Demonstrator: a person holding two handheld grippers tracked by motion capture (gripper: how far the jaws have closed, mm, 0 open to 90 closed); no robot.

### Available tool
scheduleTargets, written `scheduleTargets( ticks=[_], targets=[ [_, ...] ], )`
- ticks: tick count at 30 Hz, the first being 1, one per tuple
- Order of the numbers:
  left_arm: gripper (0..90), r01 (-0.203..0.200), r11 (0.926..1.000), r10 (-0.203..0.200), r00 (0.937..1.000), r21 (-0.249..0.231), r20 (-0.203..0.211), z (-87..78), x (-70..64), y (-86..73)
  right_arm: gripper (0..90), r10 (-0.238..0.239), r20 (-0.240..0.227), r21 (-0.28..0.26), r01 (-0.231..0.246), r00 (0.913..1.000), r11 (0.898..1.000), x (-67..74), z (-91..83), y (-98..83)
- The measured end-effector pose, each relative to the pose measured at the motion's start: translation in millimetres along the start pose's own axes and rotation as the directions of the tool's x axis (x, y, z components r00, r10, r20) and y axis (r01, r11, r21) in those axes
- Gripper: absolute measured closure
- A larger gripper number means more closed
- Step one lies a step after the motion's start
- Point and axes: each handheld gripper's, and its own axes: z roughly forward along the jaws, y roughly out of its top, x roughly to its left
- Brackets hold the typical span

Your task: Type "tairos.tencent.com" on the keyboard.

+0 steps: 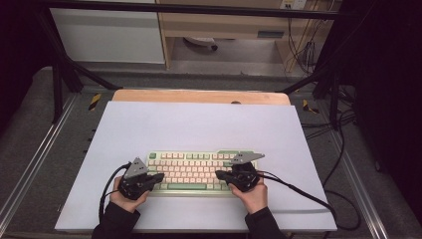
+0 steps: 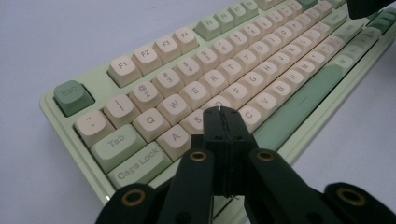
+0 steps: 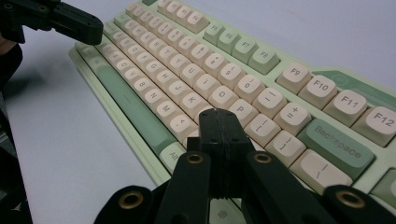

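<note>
On the white table sheet [image 1: 124,129], a pale green keyboard [image 1: 199,172] with cream keys lies near the person's edge, lengthwise across it. The left gripper [image 1: 158,178], jaws clenched together on nothing, hovers over the keyboard's left end, its tip above the keys beside A and S. The right gripper [image 1: 219,174], likewise clenched and empty, hangs over the right half, near the P key [image 3: 243,112].

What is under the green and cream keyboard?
The keyboard lies on a white board that covers most of a wooden table. The part of the board right beneath the keyboard is hidden.
</note>
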Motion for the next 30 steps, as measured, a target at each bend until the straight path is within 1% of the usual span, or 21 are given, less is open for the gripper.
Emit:
scheduleTargets(
  ticks=[3, 12, 14, 16, 17, 19, 27, 30],
  targets=[
    [90.0, 0.005, 1.0, -0.005, 1.0, -0.003, -0.004, -2.3, 2.0, -1.2, 90.0, 0.001, 0.001, 0.006, -0.001, 1.0, 1.0, 0.8, 1.5, 1.3],
    [90.0, 0.014, 0.9999, -0.015, 0.9998, -0.007, -0.01, -5.6, 5.1, -3.7, 90.0, 0.002, -0.001, -0.005, -0.002, 1.0, 1.0, 5.8, 7.2, 10.5],
    [90.0, 0.017, 0.9998, -0.017, 0.9998, -0.007, -0.01, -6.2, 5.8, -4.3, 90.0, -0.004, 0.0, -0.006, 0.004, 1.0, 1.0, 6.7, 9.3, 12.6],
    [90.0, 0.019, 0.9998, -0.019, 0.9998, -0.008, -0.011, -6.6, 6.3, -4.6, 90.0, 0.001, -0.001, -0.01, -0.001, 1.0, 1.0, 6.9, 10.4, 14.7],
    [90.0, 0.018, 0.9998, -0.019, 0.9998, -0.008, -0.011, -6.7, 6.6, -4.7, 90.0, 0.009, 0.002, -0.012, -0.009, 1.0, 1.0, 7.1, 11.1, 16.0],
    [90.0, 0.02, 0.9998, -0.02, 0.9997, -0.009, -0.012, -6.8, 7.1, -4.8, 90.0, 0.003, 0.007, -0.014, -0.003, 1.0, 1.0, 6.2, 12.6, 17.4],
    [90.0, 0.023, 0.9997, -0.023, 0.9997, -0.011, -0.007, -6.5, 7.7, -5.1, 90.0, 0.004, 0.019, 0.001, -0.004, 0.9998, 1.0, 6.2, 23.3, 22.1],
    [90.0, 0.027, 0.9996, -0.027, 0.9996, -0.01, -0.006, -6.3, 8.3, -5.4, 90.0, 0.018, 0.023, 0.006, -0.018, 0.9996, 1.0, 5.4, 28.0, 23.1]
  ],
)
